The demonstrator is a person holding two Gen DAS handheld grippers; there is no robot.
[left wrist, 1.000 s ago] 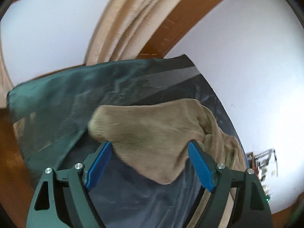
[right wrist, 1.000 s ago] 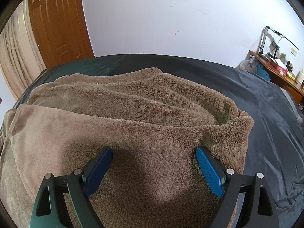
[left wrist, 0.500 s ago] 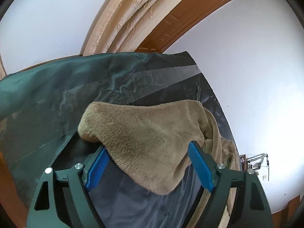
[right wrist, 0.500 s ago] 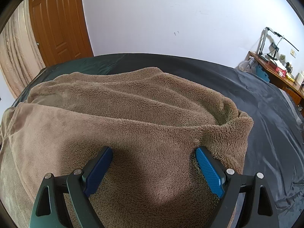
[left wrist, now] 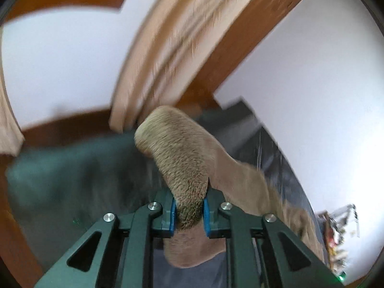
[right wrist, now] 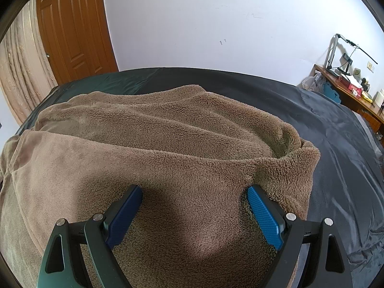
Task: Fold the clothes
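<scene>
Fleece garment (right wrist: 168,158), brown, lay spread on the bed (right wrist: 336,144). Left tongs (left wrist: 189,212) had just been closing and pinched one fleece corner, lifted off the bed. Right tongs (right wrist: 194,213) stood wide apart over the fleece, gripping nothing.

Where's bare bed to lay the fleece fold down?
Free: dark sheet right of the brown fleece, toward the desk; a strip beyond it, below the wall. Crowded: centre and left, all fleece.

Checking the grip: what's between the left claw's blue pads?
A bunched fold of the brown fleece garment, pinched between the left claw pads, in the left wrist view.
</scene>
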